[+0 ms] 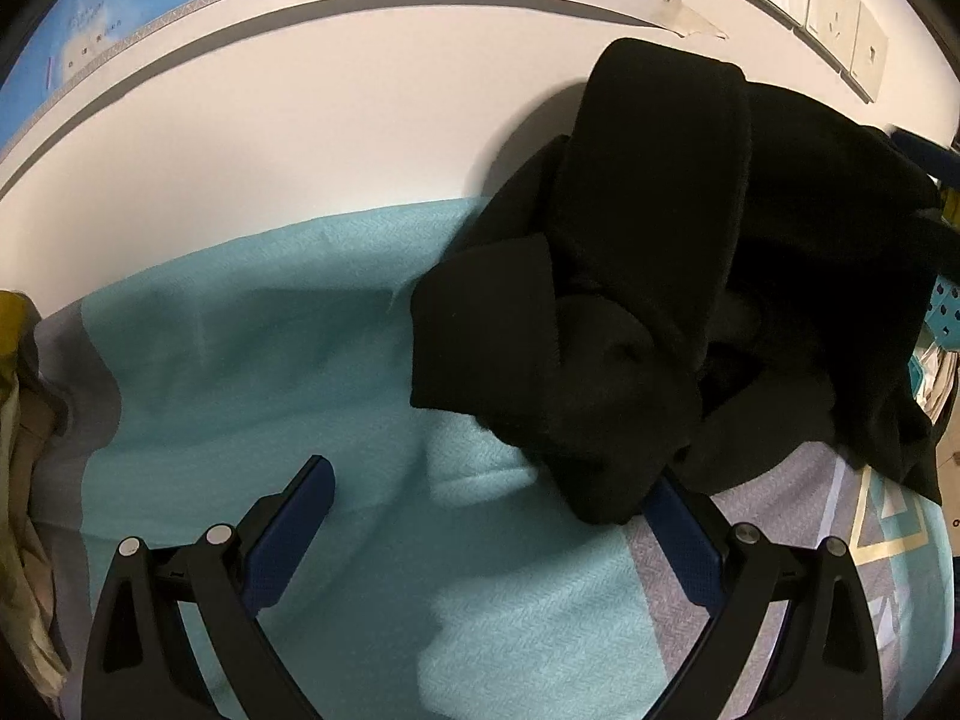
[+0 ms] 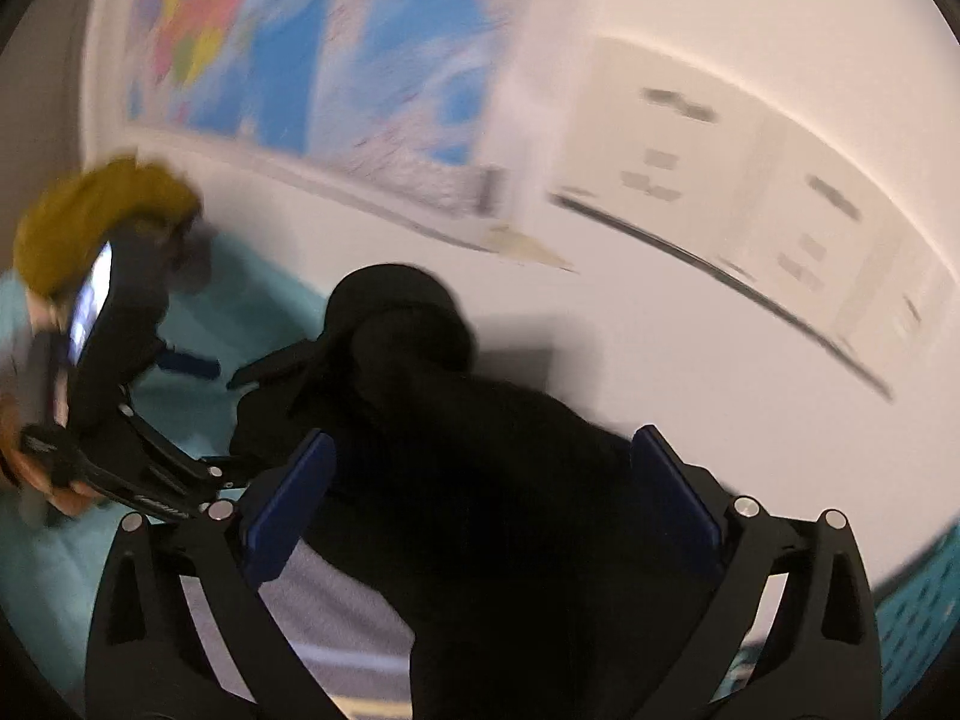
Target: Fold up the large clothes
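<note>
A crumpled black garment (image 1: 660, 276) lies heaped on a teal blanket (image 1: 270, 360) against a white wall. My left gripper (image 1: 492, 480) is open, low over the blanket; its right fingertip (image 1: 672, 510) sits just under the garment's near edge. In the blurred right wrist view the same black garment (image 2: 480, 480) lies between the open fingers of my right gripper (image 2: 486, 450). The left gripper (image 2: 150, 468) shows there at the left, held in a hand.
A map poster (image 1: 120, 18) and wall sockets (image 1: 828, 0) are on the wall behind. Yellow-olive clothing (image 1: 18, 420) lies at the blanket's left edge. A teal perforated basket (image 2: 918, 612) stands at the right. The blanket has a grey patterned border (image 1: 840, 540).
</note>
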`<state>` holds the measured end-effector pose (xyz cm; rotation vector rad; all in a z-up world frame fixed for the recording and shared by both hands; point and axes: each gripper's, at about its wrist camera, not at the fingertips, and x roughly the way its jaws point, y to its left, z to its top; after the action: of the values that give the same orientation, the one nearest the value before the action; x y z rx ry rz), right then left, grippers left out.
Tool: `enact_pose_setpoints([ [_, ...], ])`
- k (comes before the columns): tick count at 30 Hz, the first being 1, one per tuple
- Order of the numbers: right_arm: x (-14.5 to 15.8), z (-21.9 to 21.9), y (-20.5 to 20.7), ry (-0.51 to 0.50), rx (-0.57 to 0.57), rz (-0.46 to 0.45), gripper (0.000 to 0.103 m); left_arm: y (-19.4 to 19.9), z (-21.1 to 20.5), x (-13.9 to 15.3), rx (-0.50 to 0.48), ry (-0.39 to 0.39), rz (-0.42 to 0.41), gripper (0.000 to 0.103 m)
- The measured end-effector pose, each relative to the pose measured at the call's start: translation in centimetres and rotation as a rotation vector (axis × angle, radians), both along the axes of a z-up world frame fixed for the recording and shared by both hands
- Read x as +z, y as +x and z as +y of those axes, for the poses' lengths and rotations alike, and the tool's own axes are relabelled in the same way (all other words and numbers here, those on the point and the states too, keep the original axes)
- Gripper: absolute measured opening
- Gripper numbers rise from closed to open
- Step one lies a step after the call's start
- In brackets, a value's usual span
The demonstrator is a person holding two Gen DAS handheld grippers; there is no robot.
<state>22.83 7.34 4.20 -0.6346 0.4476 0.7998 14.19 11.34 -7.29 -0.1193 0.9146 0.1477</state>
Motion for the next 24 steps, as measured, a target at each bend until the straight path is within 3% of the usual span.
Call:
enact_pose_setpoints([
  [2, -1.1, 2.3, 1.4, -0.067, 0.007, 0.004, 0.085, -0.6, 0.2, 0.3, -0.001, -0.001, 0.002, 0.096],
  [3, -1.4, 2.3, 2.1, -0.082, 0.025, 0.051, 0.057, -0.6, 0.4, 0.3, -0.002, -0.004, 0.001, 0.096],
  [5, -1.3, 2.8, 3.3, -0.082, 0.023, 0.16, 0.009, -0.7, 0.8, 0.3, -0.008, -0.004, 0.0, 0.096],
  [10, 5.3, -1.7, 0.8, 0.08, 0.013, 0.1, 0.008, -1.7, 1.6, 0.8, -0.059, -0.012, -0.033, 0.096],
  [12, 9.2, -5.2, -0.8, 0.179, -0.028, 0.026, 0.008, -2.2, 1.7, 1.5, -0.105, -0.024, -0.067, 0.096],
  [16, 13.9, -9.9, -2.4, 0.291, -0.091, -0.038, 0.008, -3.2, 0.9, 3.2, -0.234, -0.074, -0.148, 0.096],
  [19, 15.8, -12.4, -2.5, 0.34, -0.113, -0.048, 0.008, -3.6, -0.8, 4.6, -0.356, -0.077, -0.217, 0.096],
  [24, 15.8, -15.0, -3.5, 0.383, -0.12, -0.062, 0.008, -1.3, -2.3, 5.1, -0.414, -0.054, -0.236, 0.095],
])
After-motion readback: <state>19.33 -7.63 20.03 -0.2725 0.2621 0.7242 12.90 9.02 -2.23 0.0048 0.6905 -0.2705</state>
